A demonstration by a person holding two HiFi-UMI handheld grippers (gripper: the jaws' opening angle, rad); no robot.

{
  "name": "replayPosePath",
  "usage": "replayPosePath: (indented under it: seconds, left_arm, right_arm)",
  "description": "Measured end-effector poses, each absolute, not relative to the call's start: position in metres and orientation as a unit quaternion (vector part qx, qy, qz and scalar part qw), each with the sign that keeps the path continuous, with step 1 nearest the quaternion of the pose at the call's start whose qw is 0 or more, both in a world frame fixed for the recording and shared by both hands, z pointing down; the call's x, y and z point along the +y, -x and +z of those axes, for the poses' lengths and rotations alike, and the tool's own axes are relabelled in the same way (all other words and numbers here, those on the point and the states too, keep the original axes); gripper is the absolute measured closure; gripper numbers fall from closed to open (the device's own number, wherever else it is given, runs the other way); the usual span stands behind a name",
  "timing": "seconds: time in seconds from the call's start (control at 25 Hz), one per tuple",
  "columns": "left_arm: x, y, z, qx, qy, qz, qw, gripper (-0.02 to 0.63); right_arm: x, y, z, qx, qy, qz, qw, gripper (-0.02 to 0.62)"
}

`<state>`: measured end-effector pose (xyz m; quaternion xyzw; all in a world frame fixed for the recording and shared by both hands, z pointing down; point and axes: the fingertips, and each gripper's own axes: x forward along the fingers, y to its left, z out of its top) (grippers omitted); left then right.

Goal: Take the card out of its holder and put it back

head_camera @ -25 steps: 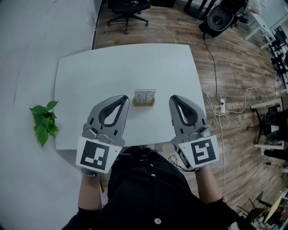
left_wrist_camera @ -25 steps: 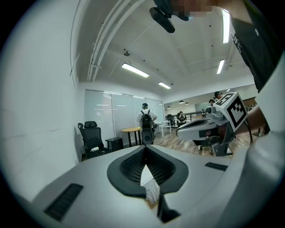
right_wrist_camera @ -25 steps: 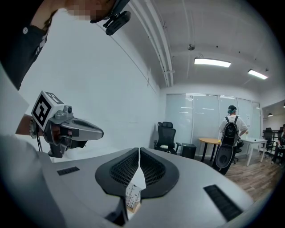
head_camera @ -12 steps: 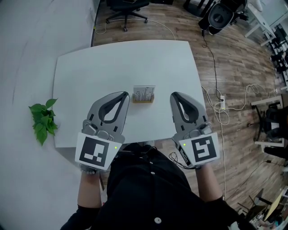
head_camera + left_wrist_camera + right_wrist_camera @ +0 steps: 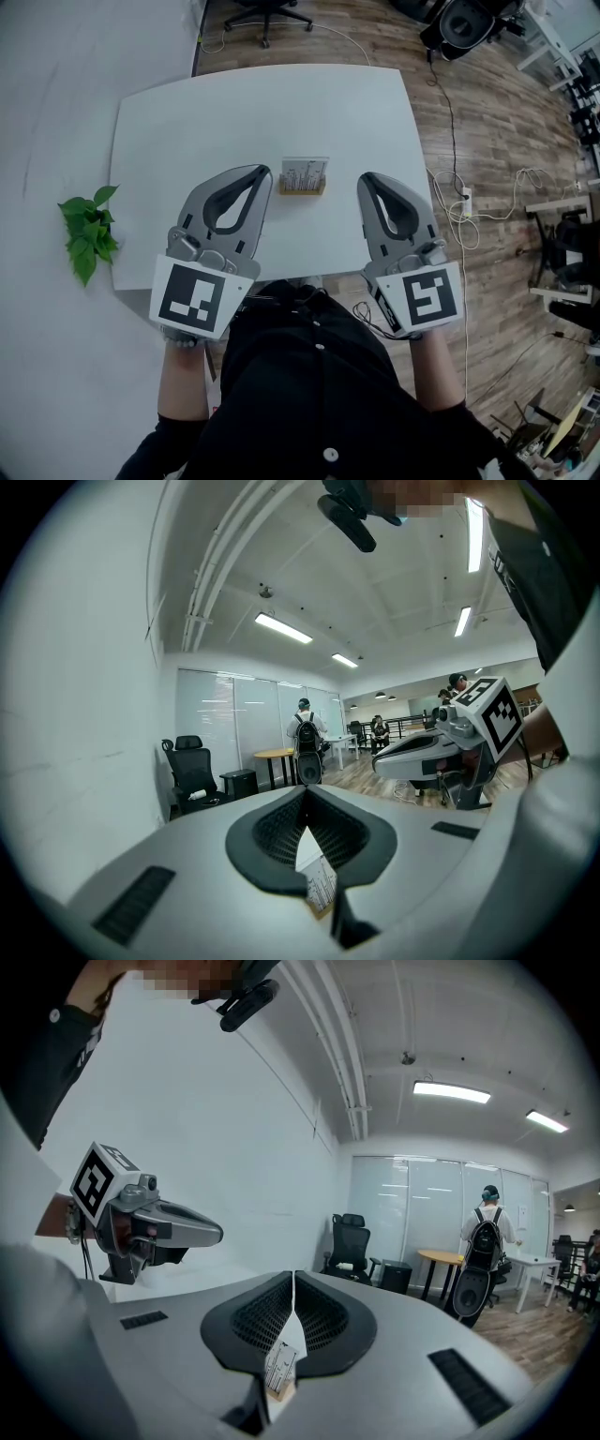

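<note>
The card [image 5: 304, 172] stood upright in its wooden holder [image 5: 302, 190] at the middle of the white table [image 5: 187, 122], its print too small to read. The left gripper [image 5: 262, 172] at its 8 o'clock and the right gripper [image 5: 364, 178] at 4 o'clock both had jaws pressed together, holding nothing.

A white table [image 5: 187, 122] stands on wooden floor [image 5: 487, 141]; a leafy plant [image 5: 91, 230] beside it; an office chair [image 5: 267, 11] beyond.
</note>
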<state>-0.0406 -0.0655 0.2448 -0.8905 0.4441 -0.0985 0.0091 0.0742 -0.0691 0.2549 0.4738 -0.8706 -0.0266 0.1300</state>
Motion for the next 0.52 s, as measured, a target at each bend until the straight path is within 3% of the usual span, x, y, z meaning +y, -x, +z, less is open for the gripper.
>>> replayPosePath:
  seconds: [0.52]
  left_arm:
    - [-0.0666, 0.0408, 0.2471, 0.445, 0.89, -0.099, 0.009, 0.592]
  right_arm:
    - [-0.0714, -0.069, 0.2546, -0.873, -0.469, -0.032, 0.132, 0.55]
